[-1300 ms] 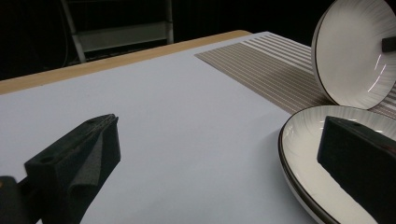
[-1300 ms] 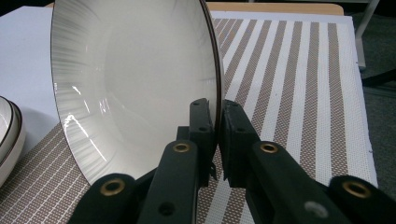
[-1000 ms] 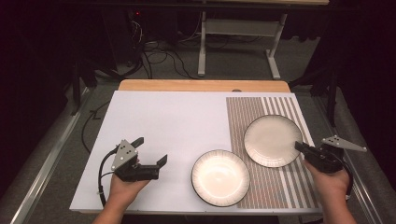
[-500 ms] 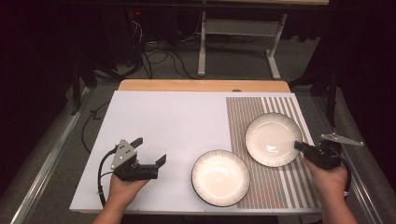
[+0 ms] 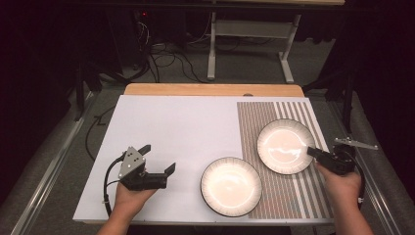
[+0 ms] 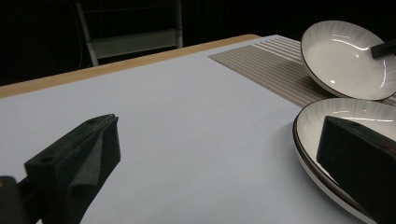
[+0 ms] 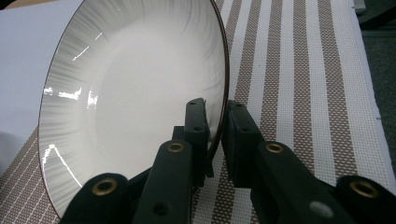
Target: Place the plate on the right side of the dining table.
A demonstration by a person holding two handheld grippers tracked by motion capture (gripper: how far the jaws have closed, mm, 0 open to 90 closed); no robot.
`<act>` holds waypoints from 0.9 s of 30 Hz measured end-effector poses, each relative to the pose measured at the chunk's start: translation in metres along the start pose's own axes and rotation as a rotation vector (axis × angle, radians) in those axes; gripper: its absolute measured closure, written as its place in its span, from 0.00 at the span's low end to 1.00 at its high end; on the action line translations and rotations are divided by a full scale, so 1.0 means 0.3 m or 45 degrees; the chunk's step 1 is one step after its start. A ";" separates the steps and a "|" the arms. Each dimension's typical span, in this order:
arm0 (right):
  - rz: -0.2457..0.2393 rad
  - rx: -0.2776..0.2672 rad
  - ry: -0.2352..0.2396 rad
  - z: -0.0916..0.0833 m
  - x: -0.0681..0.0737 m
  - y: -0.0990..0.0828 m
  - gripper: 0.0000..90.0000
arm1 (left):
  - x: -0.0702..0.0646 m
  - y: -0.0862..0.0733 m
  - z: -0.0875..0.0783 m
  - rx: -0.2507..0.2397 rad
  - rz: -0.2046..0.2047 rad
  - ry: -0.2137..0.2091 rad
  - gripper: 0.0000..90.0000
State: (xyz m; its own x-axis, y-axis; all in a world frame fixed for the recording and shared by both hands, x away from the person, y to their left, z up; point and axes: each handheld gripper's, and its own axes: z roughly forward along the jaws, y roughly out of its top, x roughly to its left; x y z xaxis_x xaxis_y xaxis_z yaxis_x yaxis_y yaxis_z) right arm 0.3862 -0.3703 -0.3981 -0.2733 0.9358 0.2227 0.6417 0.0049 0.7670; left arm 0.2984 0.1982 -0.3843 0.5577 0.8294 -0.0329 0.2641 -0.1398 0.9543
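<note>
Item: glazed plate (image 5: 285, 145), round, shallow, white inside with fine radial ribbing toward a thin dark rim. It is sitting on the striped placemat (image 5: 293, 196) at the table's right side, toward the far right corner of the mat, and seems to be tipping up slightly on its near right edge, though the high view is too small to settle that.

Item: right gripper (image 7: 215, 122), black, two-jawed, carried in the person's right hand at the table's right edge. It is clenching the plate's rim, one pad inside the bowl and one outside, the rim running upright between them in the right gripper view. The plate is lying to the left of and beyond this gripper, so any lift is likely turning on that single rim pinch; a smooth glaze on a thin edge is probably offering little purchase.

Item: second plate (image 5: 231, 185), same pattern and shape, is lying flat near the table's front edge, straddling the placemat's left border and the plain white table (image 5: 171, 122). It is well apart from the first plate's grip point.

Item: left gripper (image 5: 157, 163), black with a grey three-cornered plate on top, is hanging over the white surface near the front left area, jaws spread wide and gripping nothing. The second plate is lying just to its right, nearer this hand than the other.

Item: placemat, woven, brown and white stripes, matte.
</note>
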 end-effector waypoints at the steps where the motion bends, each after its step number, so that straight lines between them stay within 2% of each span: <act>1: 0.011 0.004 -0.003 0.001 0.003 0.002 0.92 | 0.000 0.000 0.000 -0.002 -0.003 0.003 0.01; 3: 0.005 0.005 -0.006 0.003 0.002 0.004 0.92 | 0.000 0.000 -0.002 0.001 -0.002 0.003 0.01; 18: 0.065 0.034 -0.020 0.041 -0.014 0.014 0.90 | 0.007 0.003 -0.004 0.007 0.003 0.023 0.00; 23: 0.106 0.053 -0.020 0.059 -0.026 0.013 0.89 | 0.014 0.001 0.004 0.024 -0.011 0.028 0.00; 25: 0.099 0.048 -0.035 0.065 -0.028 0.014 0.90 | 0.016 0.000 0.007 0.030 -0.015 0.029 0.00; 27: 0.088 0.074 -0.070 0.073 -0.029 0.014 0.89 | 0.016 -0.001 0.010 0.029 -0.016 0.028 0.00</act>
State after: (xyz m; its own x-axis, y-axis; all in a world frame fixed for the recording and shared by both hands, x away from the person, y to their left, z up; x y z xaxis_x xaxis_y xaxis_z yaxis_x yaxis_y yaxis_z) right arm 0.4068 -0.3707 -0.4100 -0.1883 0.9524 0.2396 0.6986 -0.0416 0.7143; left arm 0.3034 0.2007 -0.3855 0.5365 0.8430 -0.0380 0.2888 -0.1411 0.9469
